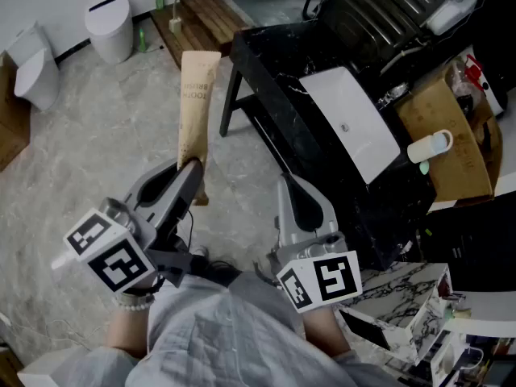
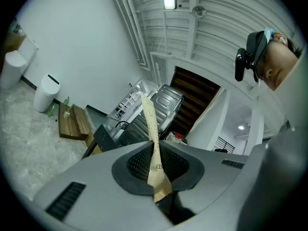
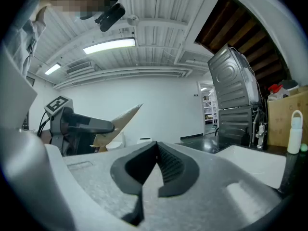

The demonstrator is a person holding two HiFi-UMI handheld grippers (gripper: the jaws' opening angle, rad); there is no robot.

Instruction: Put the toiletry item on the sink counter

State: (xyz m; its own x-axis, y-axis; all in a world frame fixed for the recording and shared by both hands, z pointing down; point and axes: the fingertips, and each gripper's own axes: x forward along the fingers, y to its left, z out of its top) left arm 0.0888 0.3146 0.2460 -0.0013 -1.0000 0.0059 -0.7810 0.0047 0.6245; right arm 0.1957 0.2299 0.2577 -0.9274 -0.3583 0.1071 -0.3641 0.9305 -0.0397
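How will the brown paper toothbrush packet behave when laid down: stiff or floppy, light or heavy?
Probably fairly stiff: the toothbrush packet, pinched only at its lower end by the left gripper, stands nearly straight without drooping. It looks thin and flat, so likely light and unlikely to roll.

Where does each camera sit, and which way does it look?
Head view: head-mounted, looking steeply down; left claw, right claw and grey sleeves show.
Left gripper view: on left claw, along jaws shut on tan paper toothbrush packet.
Right gripper view: on right claw, along shut empty jaws.
All three share the packet.
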